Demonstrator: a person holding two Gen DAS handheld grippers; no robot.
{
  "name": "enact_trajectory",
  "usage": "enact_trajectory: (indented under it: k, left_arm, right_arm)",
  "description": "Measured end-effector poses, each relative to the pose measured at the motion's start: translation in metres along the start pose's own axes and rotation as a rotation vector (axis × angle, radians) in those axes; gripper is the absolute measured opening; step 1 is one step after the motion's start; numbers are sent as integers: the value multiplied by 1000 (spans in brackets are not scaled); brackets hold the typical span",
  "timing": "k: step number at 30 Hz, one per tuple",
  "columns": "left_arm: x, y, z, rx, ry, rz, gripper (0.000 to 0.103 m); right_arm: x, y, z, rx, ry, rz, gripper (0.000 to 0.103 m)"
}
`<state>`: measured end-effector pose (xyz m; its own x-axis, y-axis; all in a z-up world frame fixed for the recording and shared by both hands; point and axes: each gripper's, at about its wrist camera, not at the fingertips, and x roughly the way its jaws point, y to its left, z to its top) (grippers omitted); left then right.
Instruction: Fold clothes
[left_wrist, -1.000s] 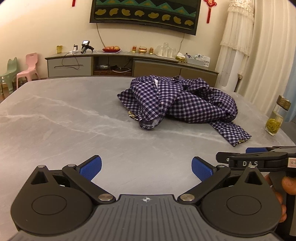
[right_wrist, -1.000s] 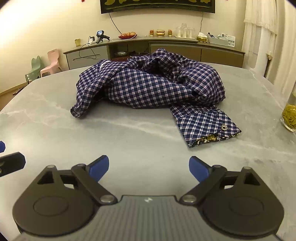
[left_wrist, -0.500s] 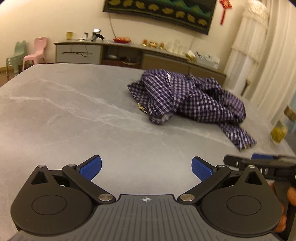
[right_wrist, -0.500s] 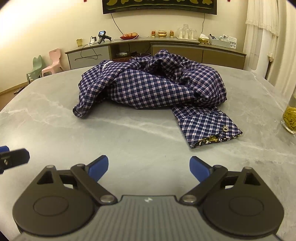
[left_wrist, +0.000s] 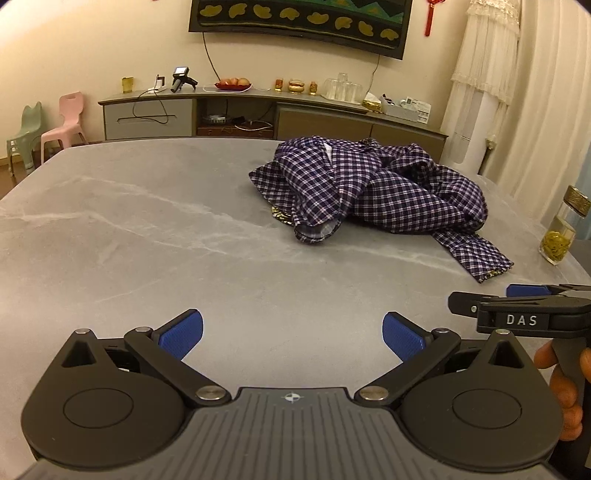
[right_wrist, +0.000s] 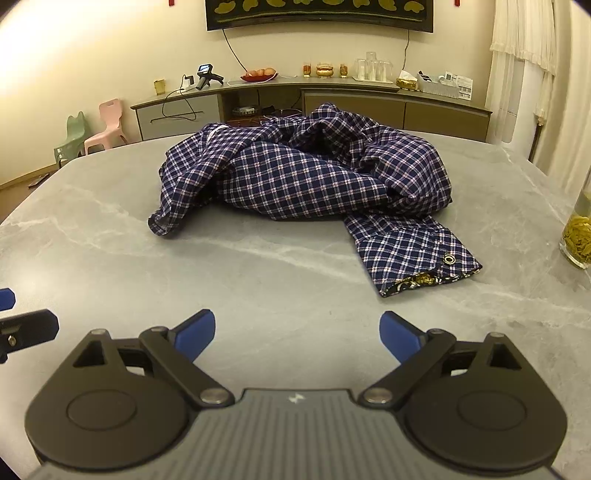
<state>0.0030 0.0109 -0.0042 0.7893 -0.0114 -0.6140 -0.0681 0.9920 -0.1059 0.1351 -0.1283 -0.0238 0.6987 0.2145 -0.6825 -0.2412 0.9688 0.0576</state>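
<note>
**Inspector:** While the checked shirt (right_wrist: 306, 177) lies in a crumpled heap toward the far right part of the table (left_wrist: 147, 229), no fold can be recorded on it. One sleeve trails out toward the near right, its cuff (right_wrist: 424, 258) flat on the stone with a metal snap showing; a second cuff (left_wrist: 314, 230) droops at the heap's left edge.

**Assistant:** And the grippers?

**Inspector:** Left gripper (left_wrist: 291, 334): jaws spread wide, nothing between the blue pads, held over bare table well short of the cloth. Right gripper (right_wrist: 297, 332): likewise spread and empty, facing the heap squarely, the trailing cuff just ahead and to its right. A hand (left_wrist: 565, 387) is visible on the right unit's grip.

**Assistant:** Any change over the last second?

**Inspector:** The shirt has not shifted. The left camera swung and tilted half a second back, then levelled; the right has edged slightly closer to the garment. Neither has made contact.

**Assistant:** Meaning for the task?

**Inspector:** In my judgement this is an approach. The garment would need spreading flat before folding; the two cuffs are the plainest holds.

**Assistant:** Hazards?

**Inspector:** A glass jar (right_wrist: 578, 236) stands near the table's right edge, close to the sleeve's side.
</note>
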Motion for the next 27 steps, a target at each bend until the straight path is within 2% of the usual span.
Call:
enact_trajectory:
  k: [9, 18, 20, 23, 25, 26, 27]
  left_arm:
    - [0, 2, 0, -4, 2, 5, 102]
    - [-6, 1, 11, 1, -42, -9, 100]
    - [-9, 0, 20, 17, -68, -5, 95]
    - [-14, -6, 36, 58, -101, 3, 78]
    - [-15, -10, 46, 94, -111, 13, 55]
    - [-15, -13, 51, 111, -112, 14, 51]
    - [-14, -15, 56, 128, -112, 15, 42]
  right_arm:
    - [-1, 2, 0, -5, -1, -1, 100]
    - [-1, 3, 0, -12, -4, -1, 99]
    - [-3, 4, 0, -18, -12, 0, 92]
    - [-4, 2, 2, -12, -17, 1, 71]
    - [-3, 0, 3, -3, -11, 10, 46]
    - [-2, -2, 3, 2, -6, 16, 40]
    - [0, -4, 3, 7, 0, 22, 27]
